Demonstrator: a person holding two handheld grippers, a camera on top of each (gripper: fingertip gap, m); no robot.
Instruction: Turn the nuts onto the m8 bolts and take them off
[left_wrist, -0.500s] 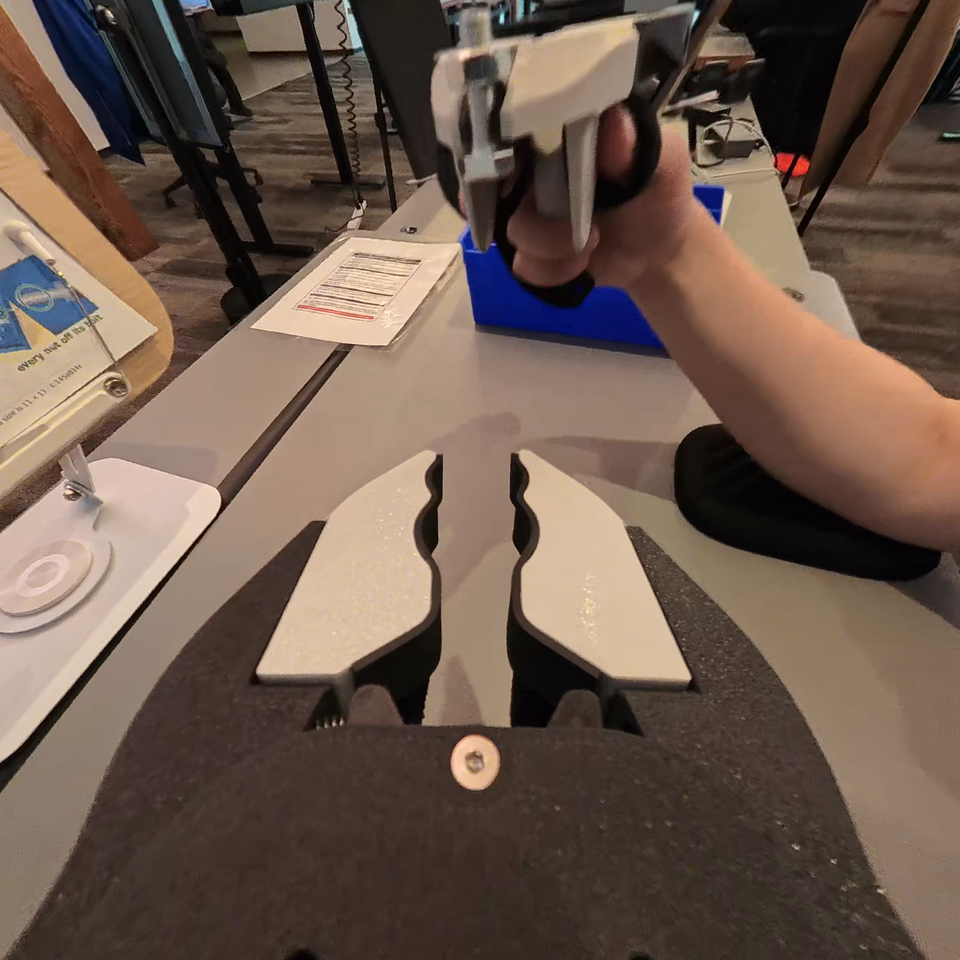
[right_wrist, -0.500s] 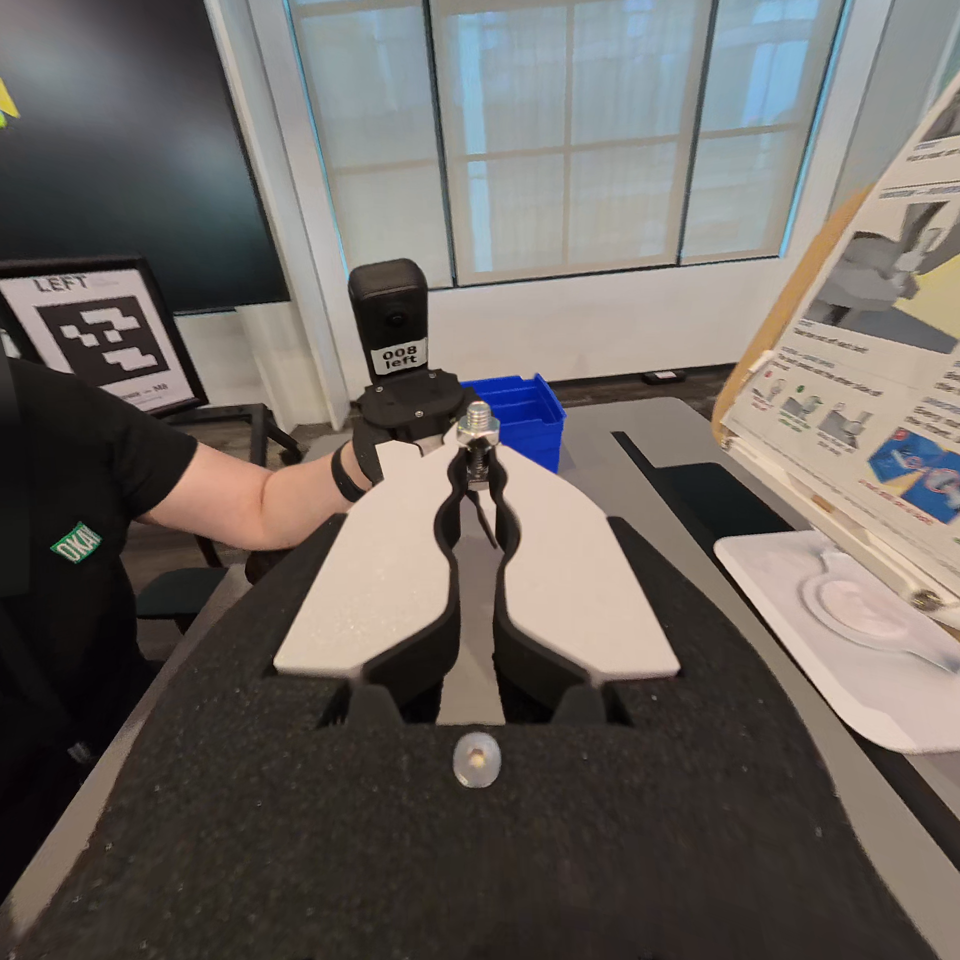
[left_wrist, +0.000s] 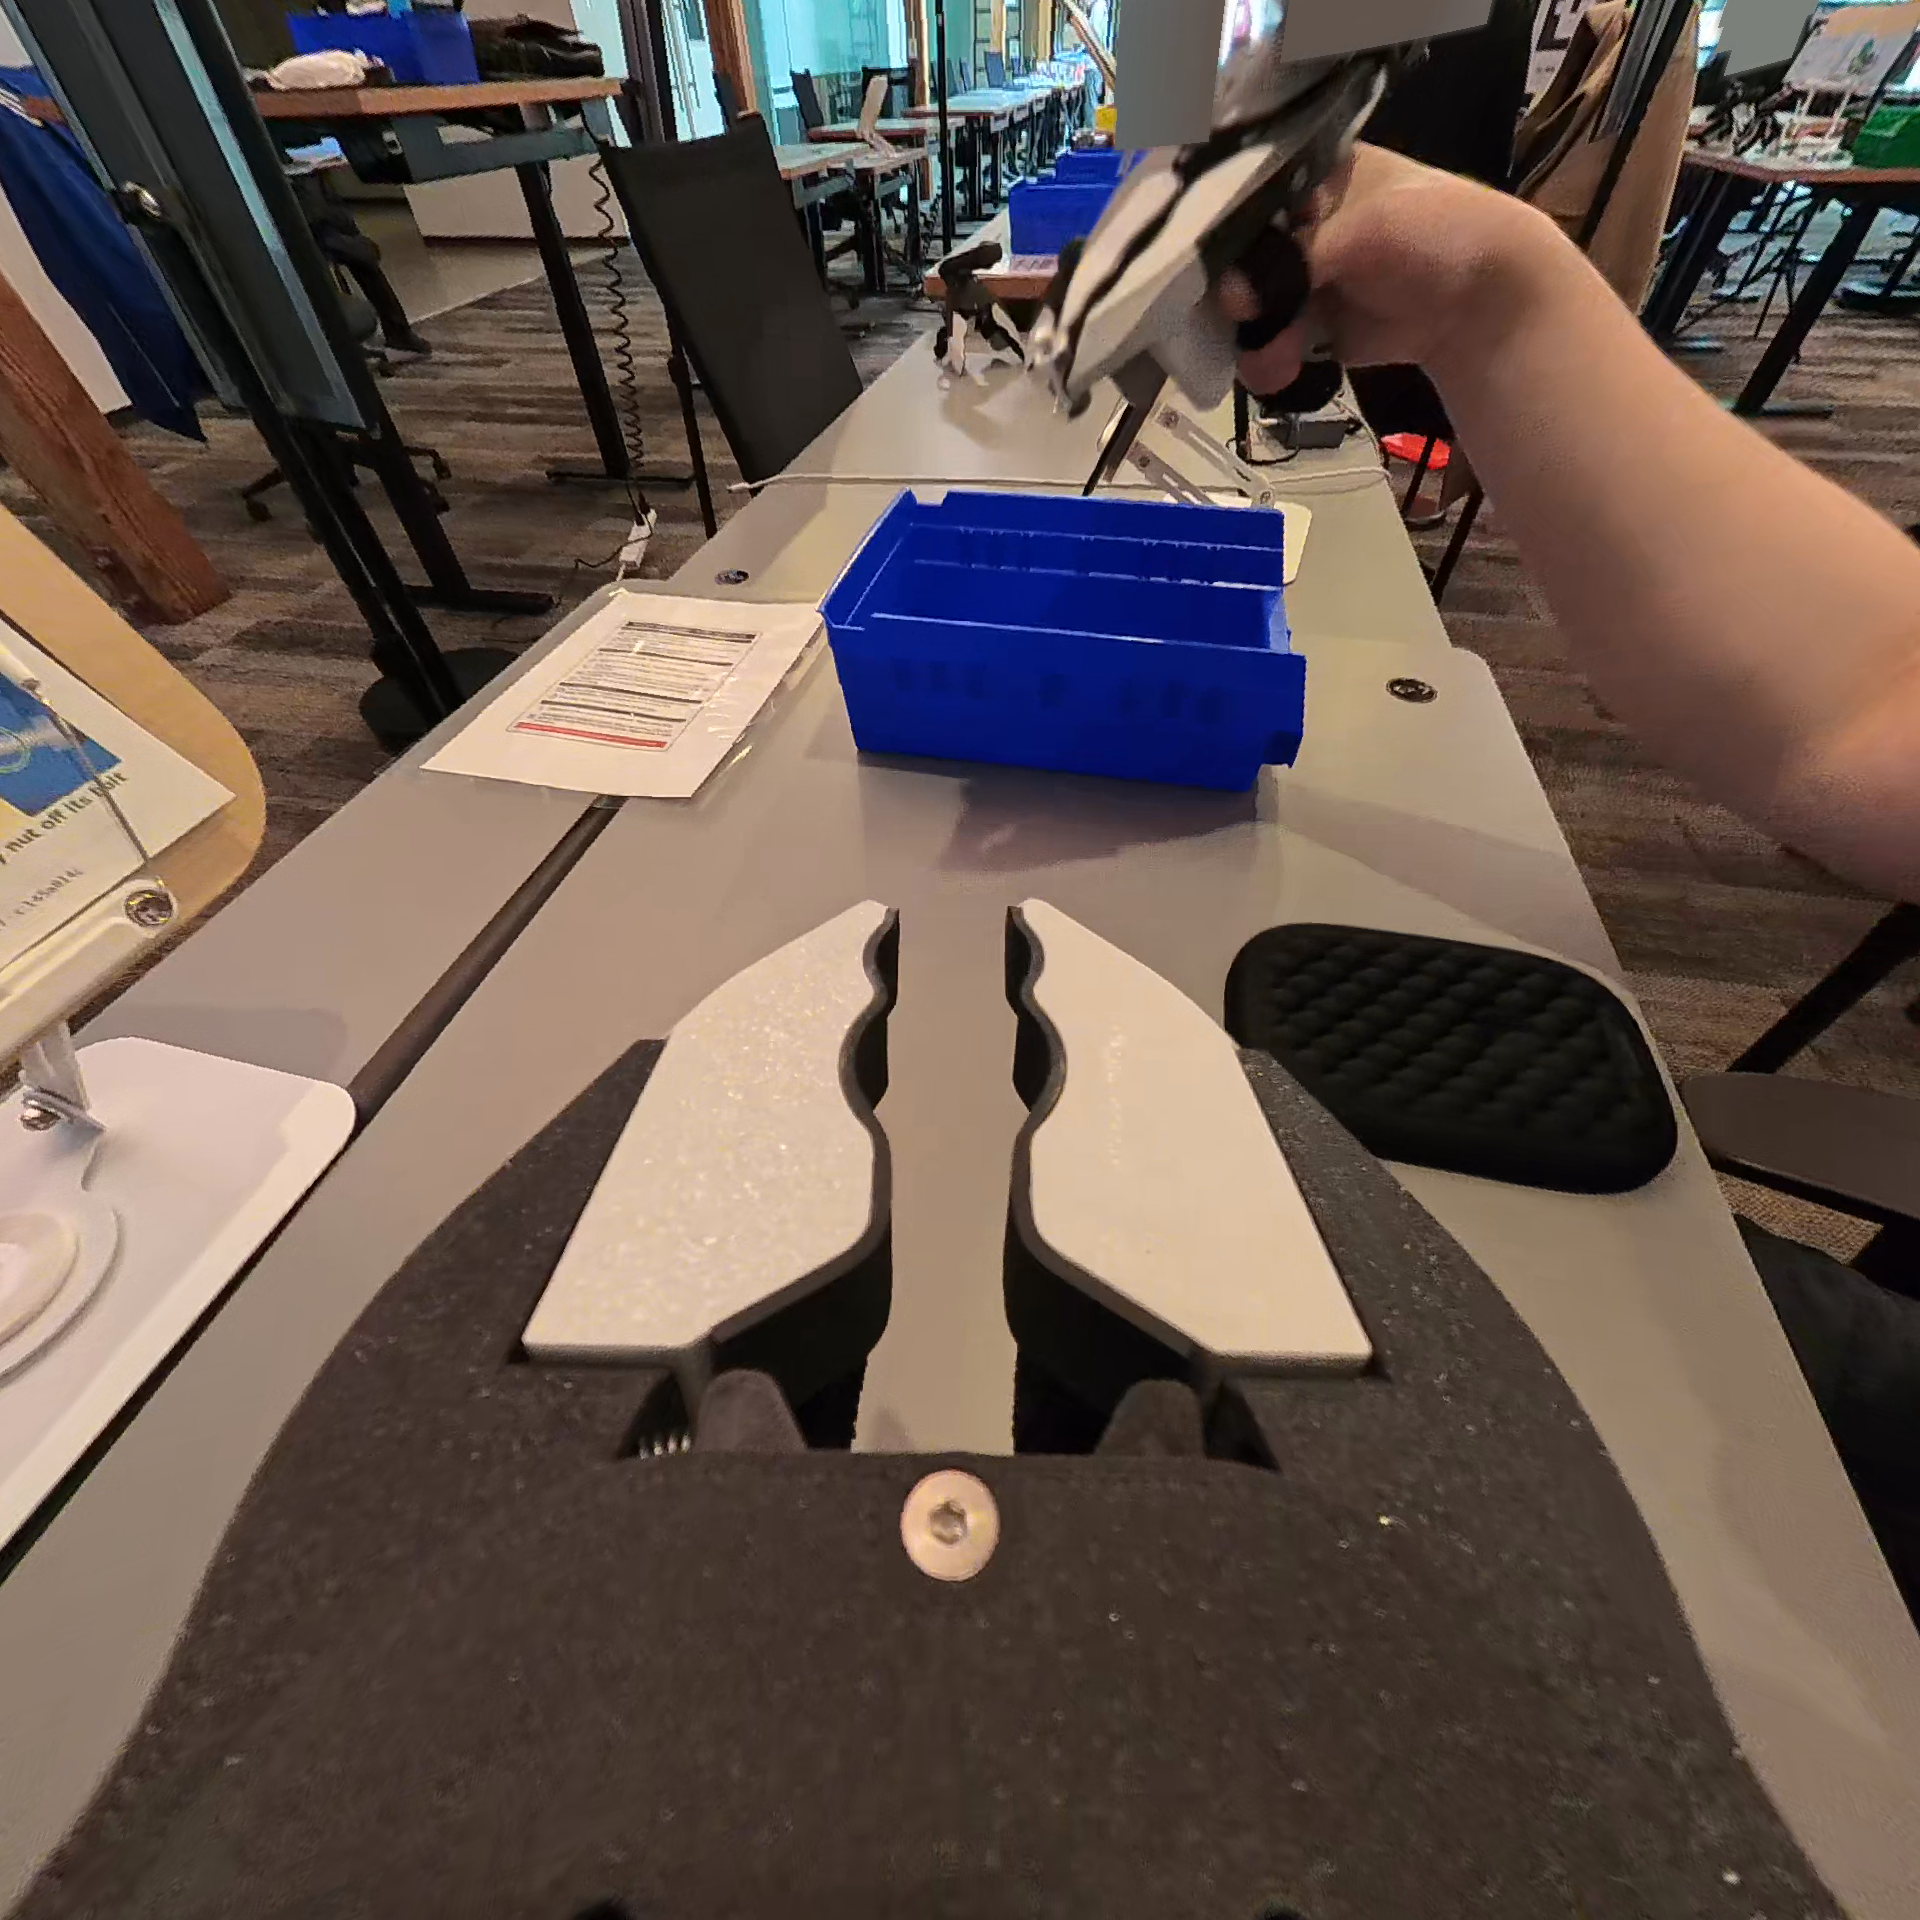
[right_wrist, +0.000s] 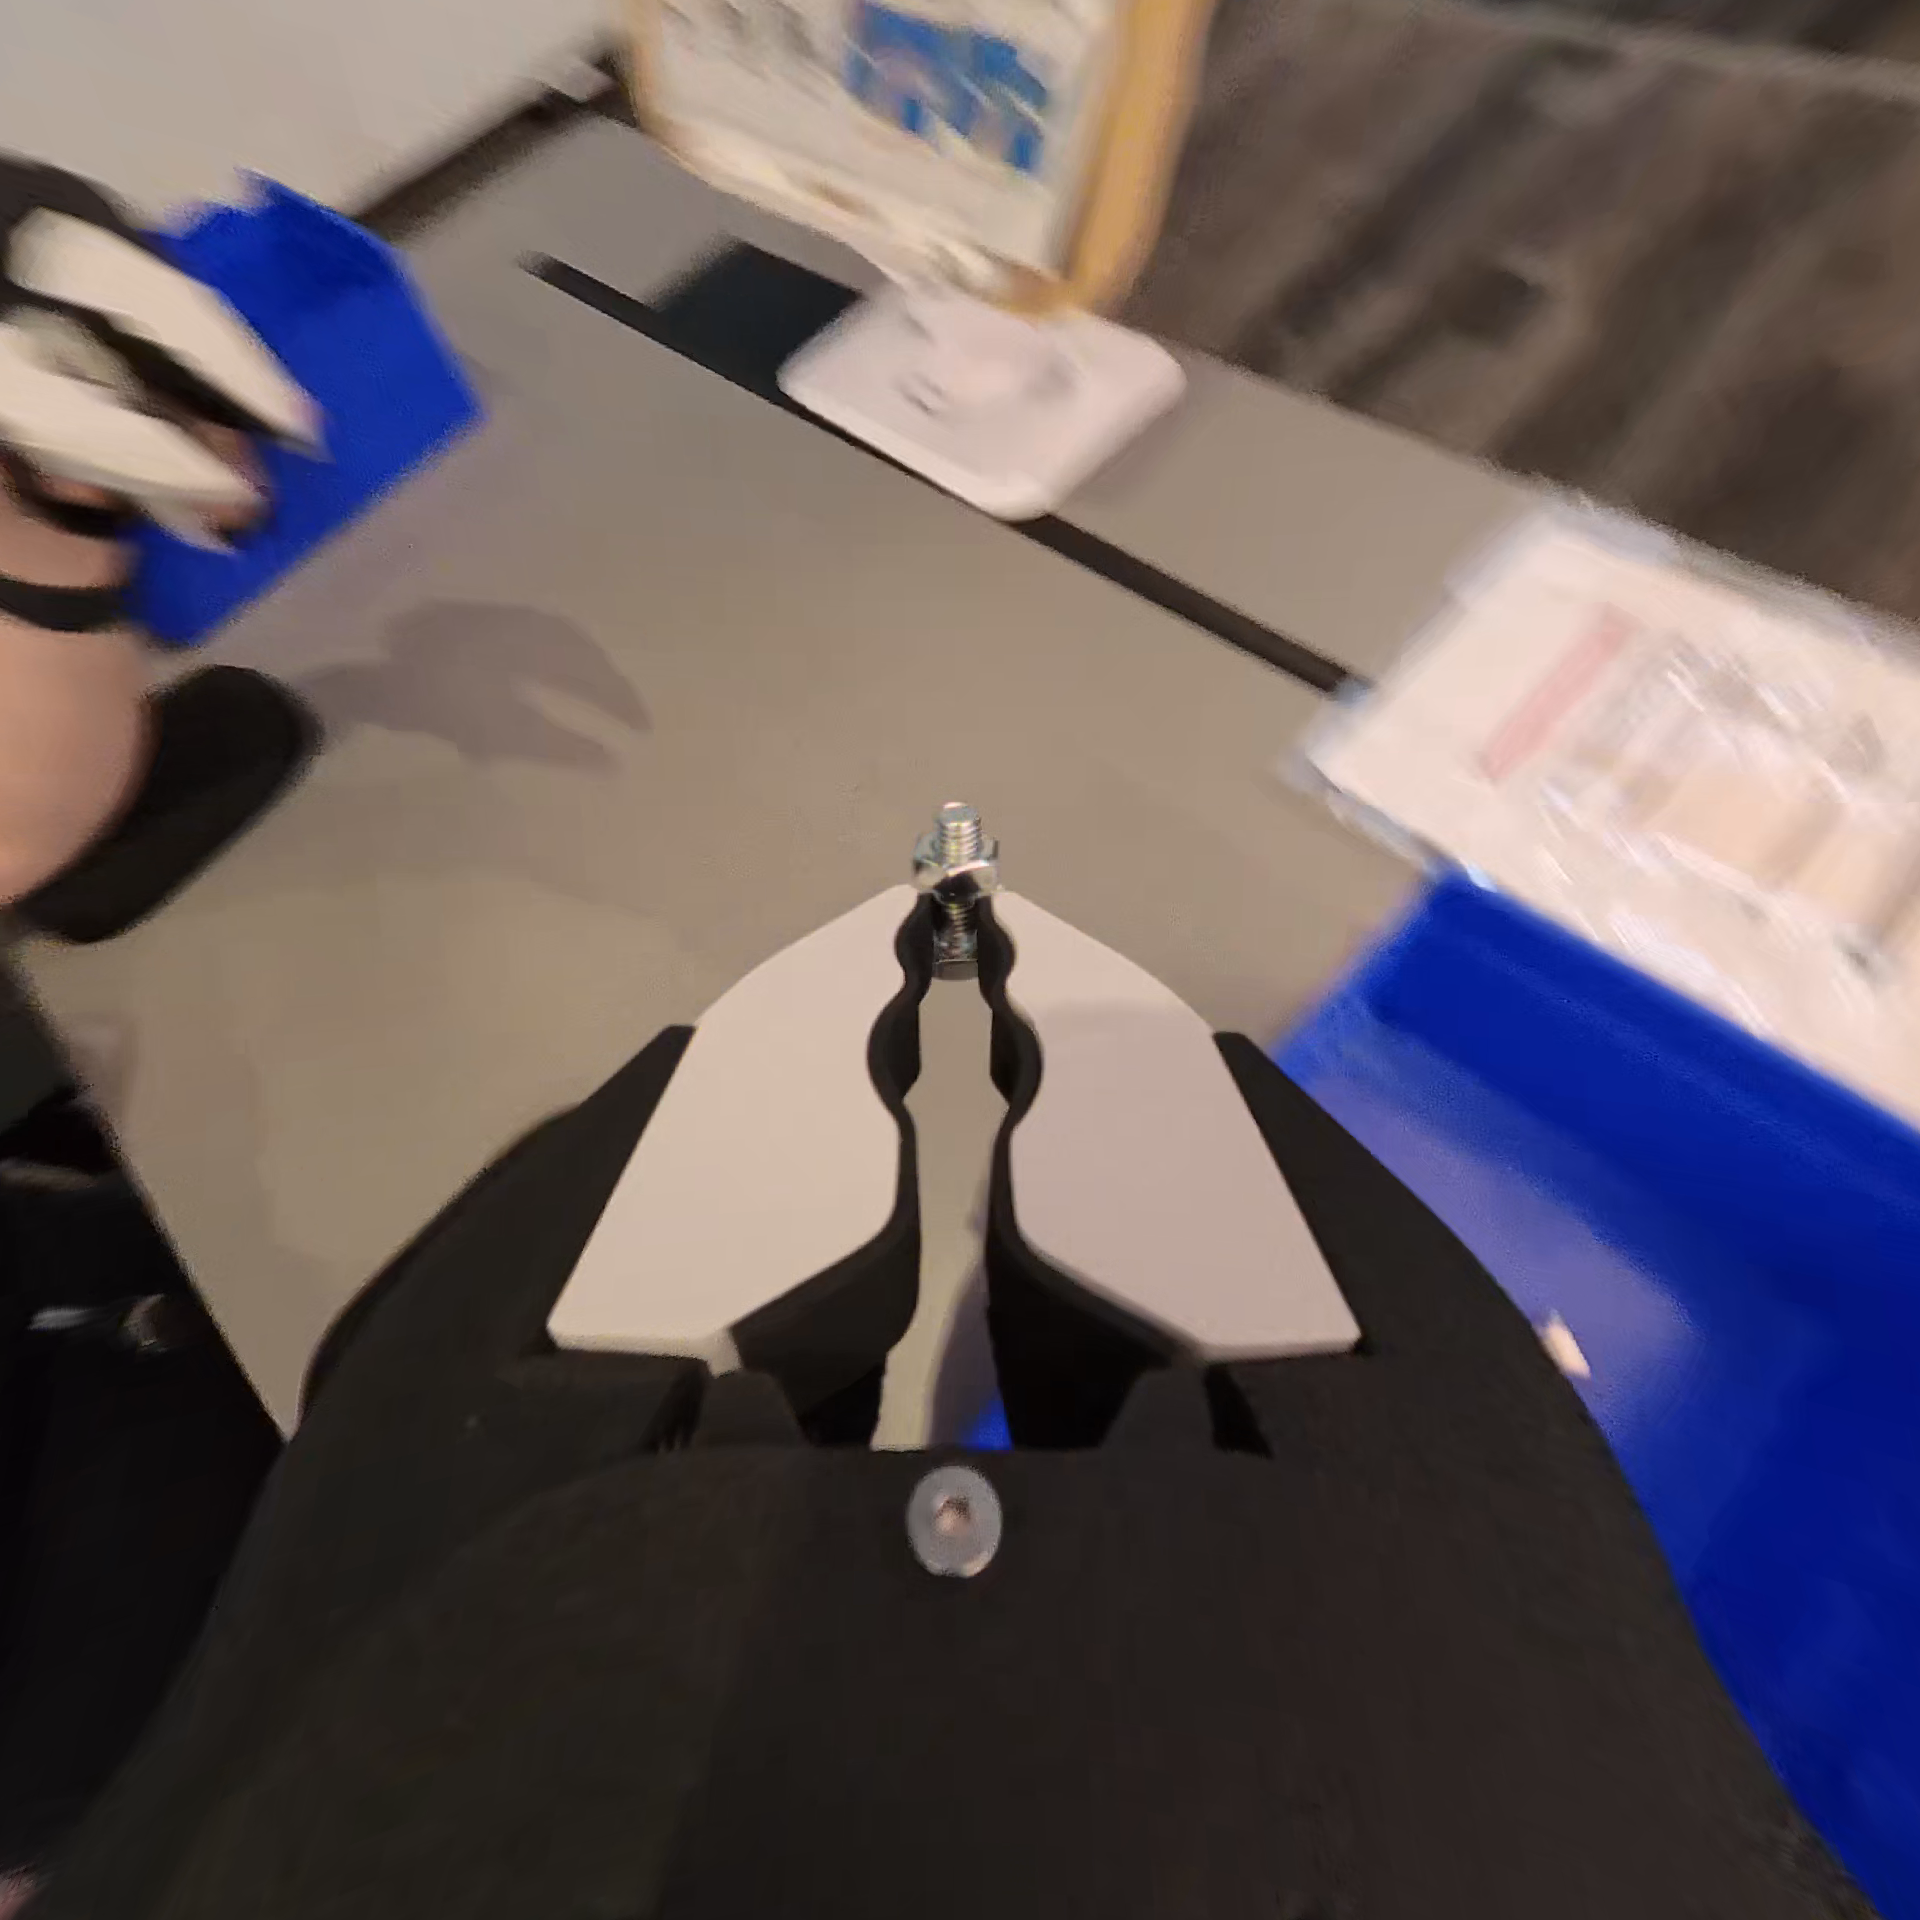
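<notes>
right hand-held gripper (right_wrist: 954, 914): clamped on bolt (right_wrist: 952, 891) with nut | left hand-held gripper (left_wrist: 951, 920): parted, empty

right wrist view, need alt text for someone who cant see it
The right gripper is shut on a small silver bolt with a nut threaded on near its tip, held above a grey table. The surroundings are motion-blurred: a blue bin at right, and the left gripper at far left in front of another blue bin.
</notes>
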